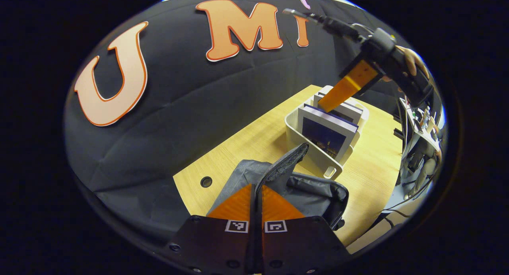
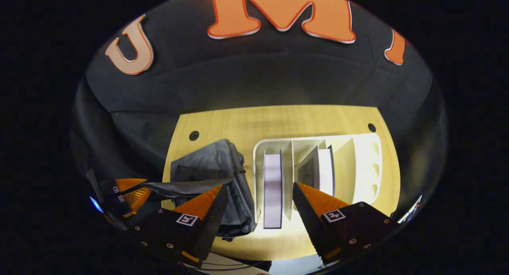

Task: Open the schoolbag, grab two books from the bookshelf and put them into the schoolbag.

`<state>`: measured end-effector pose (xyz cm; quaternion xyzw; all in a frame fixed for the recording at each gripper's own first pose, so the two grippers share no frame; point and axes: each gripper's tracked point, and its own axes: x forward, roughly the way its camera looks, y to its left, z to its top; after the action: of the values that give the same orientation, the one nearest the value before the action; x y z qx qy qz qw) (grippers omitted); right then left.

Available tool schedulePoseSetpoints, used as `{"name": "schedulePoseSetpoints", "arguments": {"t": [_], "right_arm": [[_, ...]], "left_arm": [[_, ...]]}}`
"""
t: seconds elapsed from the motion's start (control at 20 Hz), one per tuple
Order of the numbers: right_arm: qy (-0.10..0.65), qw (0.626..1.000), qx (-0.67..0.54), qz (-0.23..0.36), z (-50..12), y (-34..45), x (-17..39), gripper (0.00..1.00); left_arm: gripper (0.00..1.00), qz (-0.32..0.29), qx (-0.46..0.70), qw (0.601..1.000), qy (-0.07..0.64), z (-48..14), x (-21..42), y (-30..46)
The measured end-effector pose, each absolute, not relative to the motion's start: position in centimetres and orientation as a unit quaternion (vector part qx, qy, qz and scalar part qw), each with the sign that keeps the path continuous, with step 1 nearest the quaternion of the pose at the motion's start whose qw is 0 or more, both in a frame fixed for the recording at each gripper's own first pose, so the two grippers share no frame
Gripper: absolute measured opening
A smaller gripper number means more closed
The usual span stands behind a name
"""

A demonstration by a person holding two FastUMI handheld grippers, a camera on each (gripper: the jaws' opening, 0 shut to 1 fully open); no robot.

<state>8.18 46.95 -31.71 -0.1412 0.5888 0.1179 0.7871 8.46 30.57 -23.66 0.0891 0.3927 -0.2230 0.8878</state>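
Observation:
The grey schoolbag (image 1: pixel 314 189) lies on the wooden table (image 1: pixel 246 143), just in front of a white bookshelf (image 1: pixel 314 155) with upright books (image 1: pixel 328 133). My left gripper (image 1: pixel 256 185) is shut on the bag's mesh-edged flap (image 1: pixel 284 163), which it holds lifted. A hand holds my right gripper (image 1: pixel 326 104) over the shelf's rear slots. In the right gripper view I look straight down: my right gripper (image 2: pixel 258 189) is open above the bookshelf (image 2: pixel 256 175), with a purple-edged book (image 2: pixel 272 187) below the gap. A second book (image 2: pixel 326 165) stands further right. The schoolbag (image 2: pixel 210 163) and left gripper (image 2: pixel 129 191) are at left.
The table has round cable holes (image 1: pixel 206 182) near its back edge by the black cloth wall. Equipment and cables (image 1: pixel 417 147) crowd the area beyond the table's right end. Bare wood (image 2: pixel 278 119) lies behind the bookshelf.

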Motion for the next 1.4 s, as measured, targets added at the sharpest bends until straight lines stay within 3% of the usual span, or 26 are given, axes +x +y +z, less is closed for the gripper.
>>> {"name": "schedulePoseSetpoints", "arguments": {"t": [0.25, 0.55, 0.7, 0.75, 0.8, 0.85, 0.9, 1.1, 1.4], "right_arm": [[0.63, 0.752, -0.175, 0.083, -37.1, 45.4, 8.6, 0.98], [0.652, 0.731, -0.189, 0.065, -41.4, 44.7, 8.8, 0.82], [0.664, 0.726, -0.171, 0.052, -43.1, 44.2, 8.4, 0.69], [0.666, 0.726, -0.164, 0.048, -43.1, 44.3, 8.3, 0.43], [0.662, 0.73, -0.164, 0.046, -43.1, 44.1, 8.6, 0.43], [0.66, 0.732, -0.165, 0.042, -42.8, 43.8, 8.7, 0.52], [0.656, 0.736, -0.162, 0.04, -42.3, 43.8, 8.9, 0.41], [0.638, 0.759, -0.121, 0.052, -37.6, 45.4, 8.6, 0.41], [0.556, 0.823, -0.096, 0.066, -26.7, 46.1, 7.5, 0.4]], "left_arm": [[0.01, -0.222, 0.087, 0.887, 0.396, -23.9, 8.6, 30.6], [0.01, -0.216, 0.082, 0.886, 0.402, -24.1, 8.5, 30.5], [0.01, -0.215, 0.078, 0.885, 0.406, -24.1, 8.3, 30.3], [0.01, -0.217, 0.077, 0.884, 0.406, -24.1, 8.3, 30.3], [0.01, -0.219, 0.076, 0.884, 0.407, -24.1, 8.3, 30.2], [0.01, -0.221, 0.074, 0.883, 0.407, -24.3, 8.1, 30.1], [0.01, -0.222, 0.072, 0.882, 0.409, -24.5, 8.0, 30.1], [0.01, -0.226, 0.07, 0.884, 0.402, -24.7, 7.7, 30.1], [0.01, -0.238, 0.079, 0.882, 0.399, -24.8, 6.9, 30.0]]}}
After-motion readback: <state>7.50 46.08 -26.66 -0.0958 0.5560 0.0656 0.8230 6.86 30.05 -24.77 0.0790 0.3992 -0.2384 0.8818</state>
